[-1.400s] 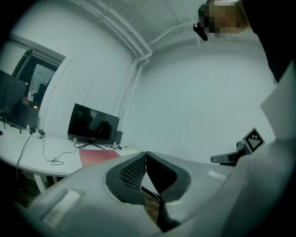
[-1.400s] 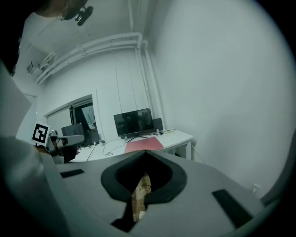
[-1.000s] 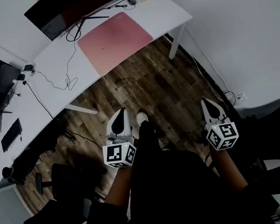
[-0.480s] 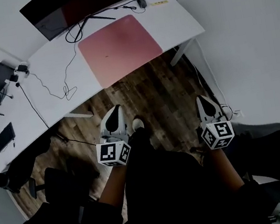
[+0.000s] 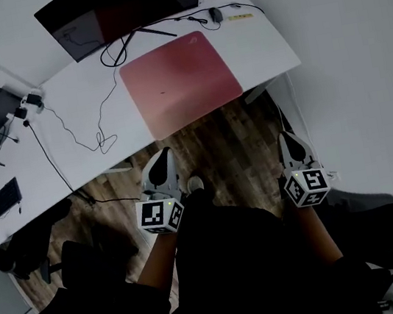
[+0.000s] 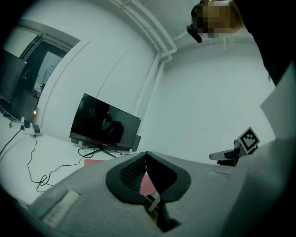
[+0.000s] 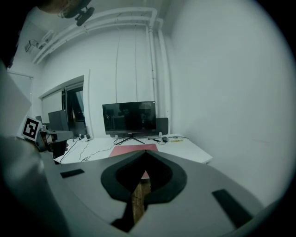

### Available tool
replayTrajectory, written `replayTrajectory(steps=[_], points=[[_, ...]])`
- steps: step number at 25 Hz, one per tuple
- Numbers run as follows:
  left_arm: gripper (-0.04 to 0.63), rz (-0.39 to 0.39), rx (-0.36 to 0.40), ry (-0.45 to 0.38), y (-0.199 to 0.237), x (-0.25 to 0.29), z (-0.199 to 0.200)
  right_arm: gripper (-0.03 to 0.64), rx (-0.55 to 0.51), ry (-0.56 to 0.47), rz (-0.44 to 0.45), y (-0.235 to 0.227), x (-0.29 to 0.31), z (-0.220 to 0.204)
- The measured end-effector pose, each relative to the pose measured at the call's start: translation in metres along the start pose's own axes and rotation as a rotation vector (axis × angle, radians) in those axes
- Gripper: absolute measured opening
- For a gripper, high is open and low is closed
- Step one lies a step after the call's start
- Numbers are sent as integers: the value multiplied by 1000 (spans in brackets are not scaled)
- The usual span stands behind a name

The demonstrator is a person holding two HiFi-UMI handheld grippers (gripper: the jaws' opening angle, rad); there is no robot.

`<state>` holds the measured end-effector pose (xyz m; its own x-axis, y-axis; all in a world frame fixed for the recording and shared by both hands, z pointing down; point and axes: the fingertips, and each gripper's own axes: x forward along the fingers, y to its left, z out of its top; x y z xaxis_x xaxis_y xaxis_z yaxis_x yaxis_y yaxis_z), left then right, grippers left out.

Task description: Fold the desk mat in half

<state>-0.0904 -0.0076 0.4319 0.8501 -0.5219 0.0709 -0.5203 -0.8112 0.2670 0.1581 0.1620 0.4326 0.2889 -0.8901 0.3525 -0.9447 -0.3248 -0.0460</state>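
Short of the desk (image 5: pixel 78 120) | my left claw (image 5: pixel 163 154) and right claw (image 5: pixel 285 136) both pressed together, empty | desk mat (image 5: pixel 182 80) nearer than a second ago, flat | fold not begun

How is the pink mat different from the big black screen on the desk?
The mat is pink, and the screen is black. The mat lies flat near the front edge, while the screen stands upright on its stand at the back. Both are rectangles, and both are on the same white desk.
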Motion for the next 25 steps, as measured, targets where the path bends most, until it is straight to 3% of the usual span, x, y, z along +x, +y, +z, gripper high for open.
replayTrajectory(steps=[5,10,18,25], points=[[21,6,17,19,27,21,6,-2,-9,13,12,10,36,10],[21,15,-40,-1,47,35,6,-2,-26,35,10,15,61,18],[21,49,-71,30,71,36,-6,-2,-48,90,40,26,83,12],[21,96,-51,64,77,37,-15,-2,-75,84,101,32,99,24]])
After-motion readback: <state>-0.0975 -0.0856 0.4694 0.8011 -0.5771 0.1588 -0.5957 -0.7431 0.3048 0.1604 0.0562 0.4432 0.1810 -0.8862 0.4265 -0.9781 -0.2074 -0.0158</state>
